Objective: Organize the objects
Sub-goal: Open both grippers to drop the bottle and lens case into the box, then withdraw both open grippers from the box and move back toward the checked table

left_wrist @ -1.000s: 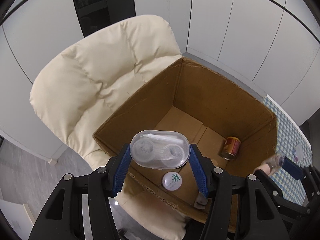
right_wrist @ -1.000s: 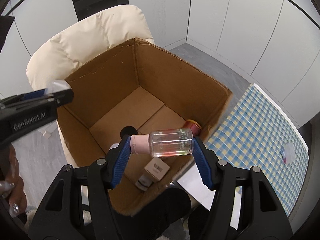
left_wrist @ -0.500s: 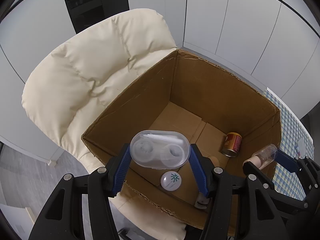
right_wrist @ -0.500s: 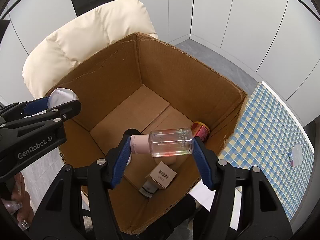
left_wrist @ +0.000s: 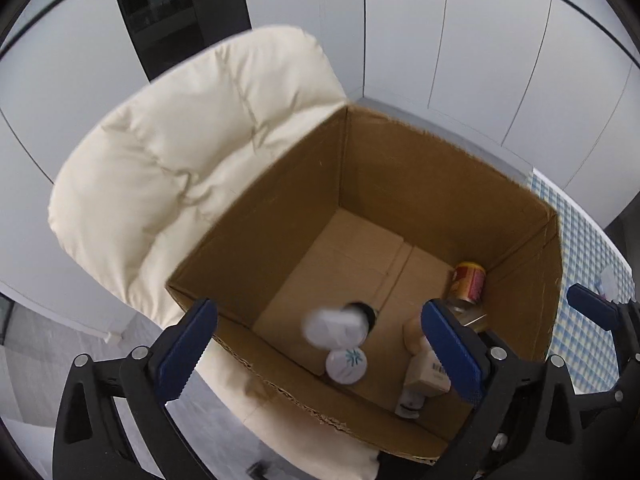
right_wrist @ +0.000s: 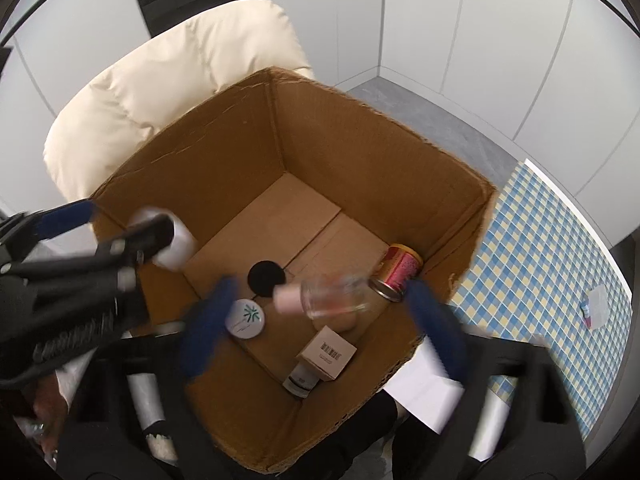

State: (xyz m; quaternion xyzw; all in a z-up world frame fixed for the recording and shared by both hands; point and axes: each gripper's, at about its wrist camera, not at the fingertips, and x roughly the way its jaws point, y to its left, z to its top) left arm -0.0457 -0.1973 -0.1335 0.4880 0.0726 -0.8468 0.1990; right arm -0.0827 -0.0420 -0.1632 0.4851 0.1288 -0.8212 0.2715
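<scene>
Over the open cardboard box [left_wrist: 420,184], my left gripper [left_wrist: 320,340] has its jaws opening wide. The clear oval case [left_wrist: 334,326], blurred, drops free between them, touching neither pad. In the right wrist view, my right gripper [right_wrist: 322,324] is also opening, its blue fingers [right_wrist: 208,320] smeared by motion. The clear bottle with a pink cap [right_wrist: 332,298] falls loose between them into the box [right_wrist: 360,152]. The left gripper [right_wrist: 80,216] shows at the left there, with the case [right_wrist: 176,244] just below its tip.
On the box floor lie a red can [right_wrist: 396,266], a white round lid [right_wrist: 244,318], a black disc [right_wrist: 266,278] and a small carton [right_wrist: 326,354]. The box sits on a cream padded chair [left_wrist: 180,168]. A blue checked tablecloth [right_wrist: 540,248] lies to the right.
Both grippers went from shut to wide open. The oval case left the left jaws and the bottle left the right jaws; both are dropping into the box.
</scene>
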